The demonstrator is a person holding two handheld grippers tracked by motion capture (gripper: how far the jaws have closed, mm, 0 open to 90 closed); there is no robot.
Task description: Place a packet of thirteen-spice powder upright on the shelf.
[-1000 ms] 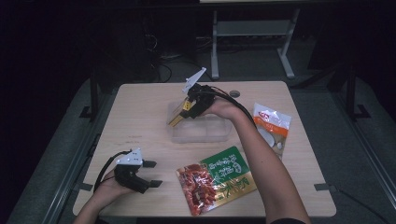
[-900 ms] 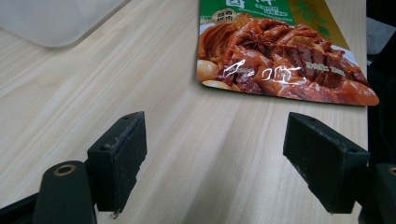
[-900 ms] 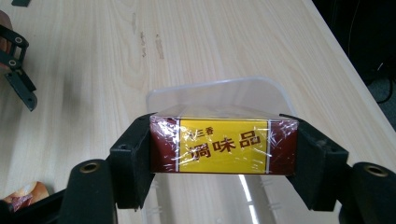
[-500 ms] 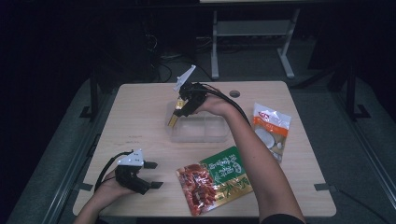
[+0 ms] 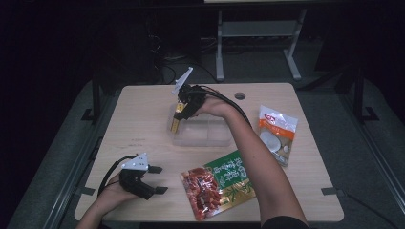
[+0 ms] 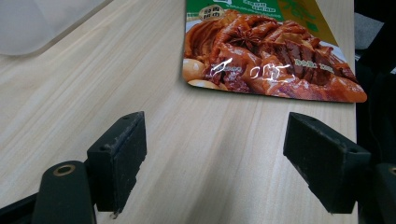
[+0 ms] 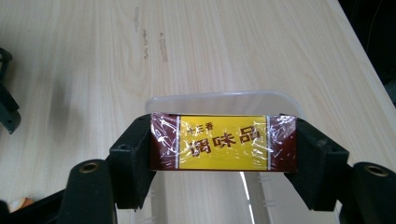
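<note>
While the right claw [image 7: 223, 156] clamps the seasoning packet [image 7: 223, 142] over the clear container [image 5: 200, 133], lower it level, then release; left claw [image 6: 215, 154] rests spread apart.

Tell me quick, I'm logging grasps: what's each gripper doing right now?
Left gripper: open, holding nothing, low over the table.
Right gripper: shut on the yellow-and-brown packet, above the clear plastic box.

A pale wooden surface [image 5: 143, 124] is seen; a clear container [image 5: 203, 133] rests centrally, a red-green pouch [image 5: 217, 183] at six o'clock, a white-orange packet [image 5: 276, 133] at three.
</note>
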